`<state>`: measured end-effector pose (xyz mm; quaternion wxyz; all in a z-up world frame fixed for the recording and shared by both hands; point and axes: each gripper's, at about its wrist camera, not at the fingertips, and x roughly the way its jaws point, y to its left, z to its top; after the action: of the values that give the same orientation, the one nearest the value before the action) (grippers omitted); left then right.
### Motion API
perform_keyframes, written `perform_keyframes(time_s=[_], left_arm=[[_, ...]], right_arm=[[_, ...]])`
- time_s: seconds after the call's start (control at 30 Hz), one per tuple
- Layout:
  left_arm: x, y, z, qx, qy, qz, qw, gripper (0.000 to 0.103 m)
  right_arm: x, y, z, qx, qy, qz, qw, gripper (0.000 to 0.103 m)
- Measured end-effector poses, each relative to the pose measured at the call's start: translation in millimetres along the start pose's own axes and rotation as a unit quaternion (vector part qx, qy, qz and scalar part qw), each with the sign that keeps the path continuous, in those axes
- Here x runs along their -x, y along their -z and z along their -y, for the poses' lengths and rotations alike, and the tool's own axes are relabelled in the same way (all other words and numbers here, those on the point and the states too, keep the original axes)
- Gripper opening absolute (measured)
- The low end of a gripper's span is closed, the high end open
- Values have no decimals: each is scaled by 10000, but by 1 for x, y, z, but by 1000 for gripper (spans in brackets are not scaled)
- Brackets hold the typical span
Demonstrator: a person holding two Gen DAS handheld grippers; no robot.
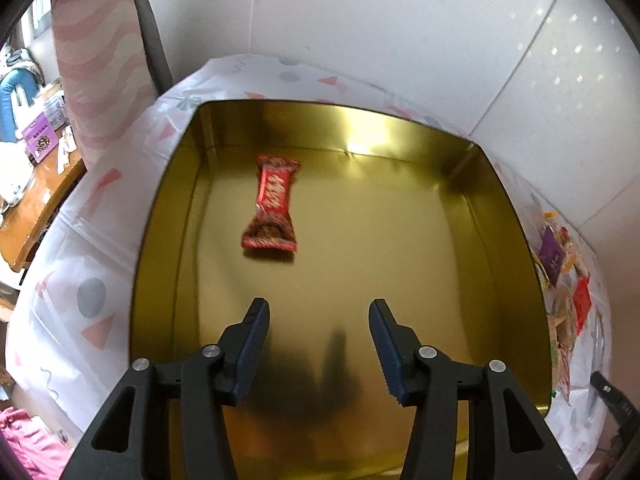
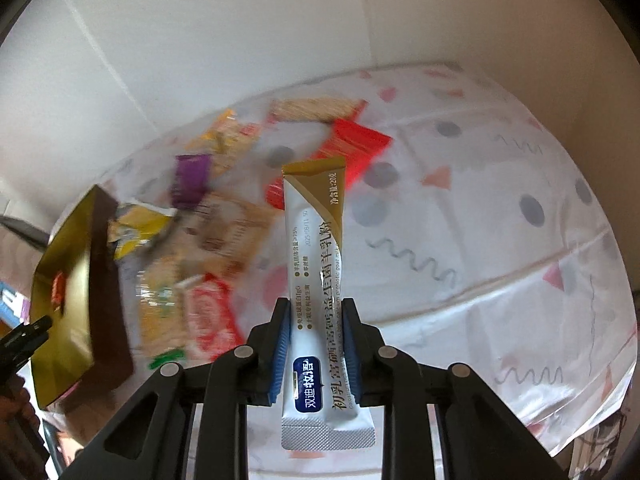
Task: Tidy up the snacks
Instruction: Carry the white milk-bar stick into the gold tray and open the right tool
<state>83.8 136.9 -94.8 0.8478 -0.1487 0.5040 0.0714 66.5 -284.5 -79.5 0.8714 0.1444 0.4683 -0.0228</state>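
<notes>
A gold tin [image 1: 504, 240] stands on the patterned tablecloth, and one red wrapped snack bar [image 1: 272, 204] lies flat in its far left part. My left gripper [image 1: 319, 306] hangs open over the tin's near half, nothing between its fingers. In the right wrist view my right gripper [image 2: 316, 304] is shut on a long white-and-gold powder sachet [image 2: 314, 220], which stands up above the table. Behind and left of it lies a blurred pile of several snack packets [image 2: 208, 240]. The tin [image 2: 68, 280] shows at the left edge of that view.
The white tablecloth [image 2: 480, 240] with grey dots and pink triangles covers the table. White walls close the back. A pink striped chair back [image 1: 96, 60] and a wooden desk with a purple box [image 1: 38, 142] stand to the left. The snack pile [image 1: 560, 280] lies right of the tin.
</notes>
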Motion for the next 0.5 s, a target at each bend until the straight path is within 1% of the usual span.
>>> perform_keyframes(time_s=[0.07,0.27,0.33,0.43,0.5], left_arm=[[0,2,4,-42,19,-27,10000,57],[7,8,10,-262,34,3,9996,58],[10,10,11,-323,15,32,9995,58],[15,12,10,-376,-13,91,9993,64],[19,13,7,-407,-3,125,9991,65]], right_arm=[[7,-2,-11,150,-98,82,9998,25],[22,-14,-67,911,-487,275,9943,25],[24,-19,-90,1161,-667,303,9905,25],[23,-21,-127,1564,-930,310,9828,25],[19,-21,-154,1862,-1119,254,9758,25]])
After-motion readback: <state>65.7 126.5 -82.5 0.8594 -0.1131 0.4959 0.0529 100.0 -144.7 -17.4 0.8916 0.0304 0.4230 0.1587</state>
